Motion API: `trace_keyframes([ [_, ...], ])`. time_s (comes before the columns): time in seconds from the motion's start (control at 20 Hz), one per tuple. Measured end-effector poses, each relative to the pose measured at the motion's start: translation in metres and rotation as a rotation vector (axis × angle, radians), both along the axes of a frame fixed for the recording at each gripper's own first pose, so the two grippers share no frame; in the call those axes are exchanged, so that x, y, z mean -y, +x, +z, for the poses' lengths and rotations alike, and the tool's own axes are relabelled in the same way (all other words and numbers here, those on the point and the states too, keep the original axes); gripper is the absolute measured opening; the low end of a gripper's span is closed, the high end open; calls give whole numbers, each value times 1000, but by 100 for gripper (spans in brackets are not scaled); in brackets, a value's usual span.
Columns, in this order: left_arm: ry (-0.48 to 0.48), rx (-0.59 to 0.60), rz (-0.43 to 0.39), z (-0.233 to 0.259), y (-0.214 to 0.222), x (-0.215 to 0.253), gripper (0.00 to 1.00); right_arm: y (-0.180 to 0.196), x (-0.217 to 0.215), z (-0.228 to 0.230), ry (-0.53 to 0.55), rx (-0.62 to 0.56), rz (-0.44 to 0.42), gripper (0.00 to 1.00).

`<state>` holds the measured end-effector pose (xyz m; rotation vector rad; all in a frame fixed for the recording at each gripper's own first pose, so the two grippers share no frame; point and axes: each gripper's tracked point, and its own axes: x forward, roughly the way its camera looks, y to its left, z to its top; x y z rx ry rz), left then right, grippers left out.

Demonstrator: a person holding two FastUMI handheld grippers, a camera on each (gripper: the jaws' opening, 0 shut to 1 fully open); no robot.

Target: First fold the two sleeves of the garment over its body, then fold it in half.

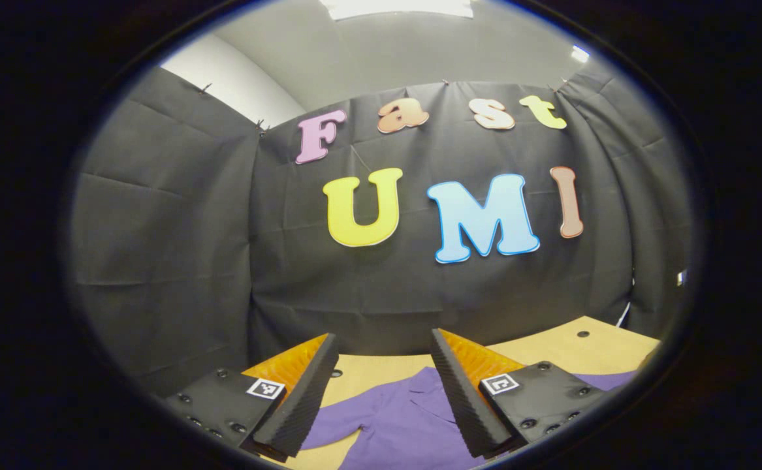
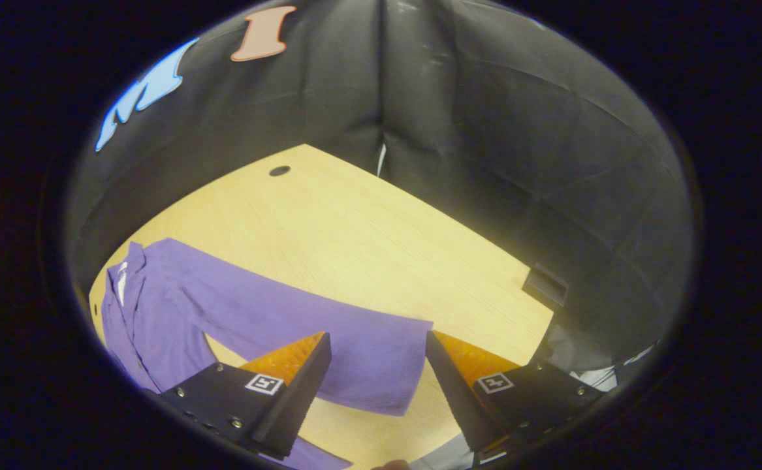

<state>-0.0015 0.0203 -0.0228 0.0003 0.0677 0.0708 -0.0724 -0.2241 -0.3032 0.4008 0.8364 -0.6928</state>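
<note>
A purple long-sleeved shirt (image 2: 158,307) lies flat on the light wooden table (image 2: 354,228). In the right gripper view one sleeve (image 2: 367,352) stretches out to the right, and its cuff end lies below and between the fingers of my right gripper (image 2: 379,346), which is open and holds nothing. In the left gripper view the shirt's collar and body (image 1: 407,418) show between the fingers of my left gripper (image 1: 385,346), which is open above the cloth. The other sleeve (image 1: 335,424) runs toward the lower left.
The booth's black cloth wall (image 1: 224,261) rises right behind the table (image 1: 570,352). The table has a small round hole (image 2: 279,171) near its far edge. A dark box-like part (image 2: 545,284) sits at the table's right edge.
</note>
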Motion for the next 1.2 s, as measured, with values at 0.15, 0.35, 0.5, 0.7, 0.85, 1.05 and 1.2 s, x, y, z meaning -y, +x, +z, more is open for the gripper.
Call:
trace_keyframes([
  [0.15,5,-8,-8,-2,-2,5,96,-10,12,-20,12,-57,-17,91],
  [0.35,14,-20,-28,-6,-3,14,96,-7,5,-39,117,-63,-25,92],
  [0.5,18,-22,-37,-5,-3,17,96,-6,5,-46,141,-85,-48,92],
  [0.7,30,-15,-40,-1,-4,18,96,-8,-2,-53,188,-87,-80,93],
  [0.85,24,-15,-43,-3,-5,19,96,-12,-9,-54,206,-108,-81,96],
  [1.05,4,-19,-51,-7,-5,22,96,0,-11,-54,182,-104,-6,90],
  [1.2,-4,-15,-50,-9,-5,20,95,6,-16,-53,182,-100,17,57],
])
